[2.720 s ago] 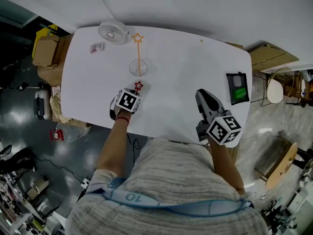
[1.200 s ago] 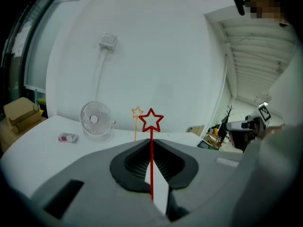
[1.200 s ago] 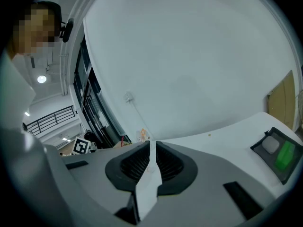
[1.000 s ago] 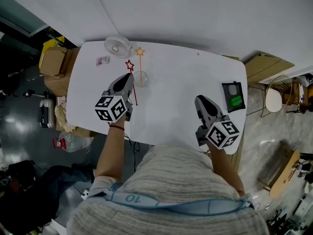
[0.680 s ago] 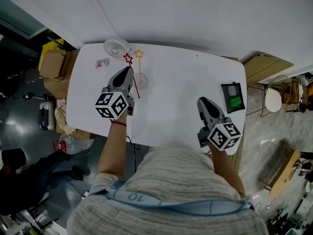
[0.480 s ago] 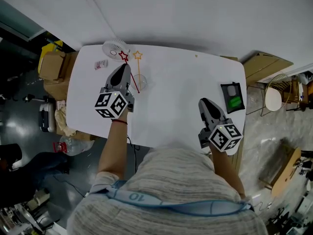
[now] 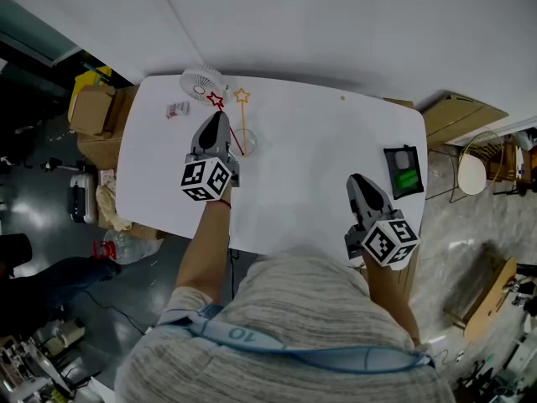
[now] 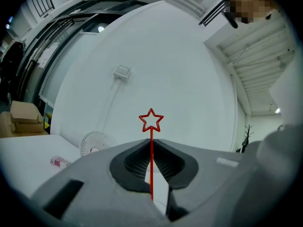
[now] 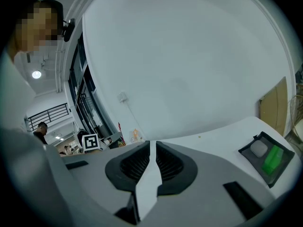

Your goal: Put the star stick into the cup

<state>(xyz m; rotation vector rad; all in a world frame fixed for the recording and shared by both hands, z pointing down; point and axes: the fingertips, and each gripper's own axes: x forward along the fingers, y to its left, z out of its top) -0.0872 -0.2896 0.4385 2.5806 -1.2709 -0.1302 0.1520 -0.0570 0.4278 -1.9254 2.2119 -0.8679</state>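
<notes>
Item: red star stick (image 8: 151, 126), pinched between my left gripper's (image 8: 151, 144) jaws, its star standing above their tips. Its lower end met the cup (image 7: 244, 141) on the tabletop (image 7: 319, 183); I could not tell whether it was inside. Right gripper (image 9: 152, 148): jaws pressed together, empty, well apart from the cup.
</notes>
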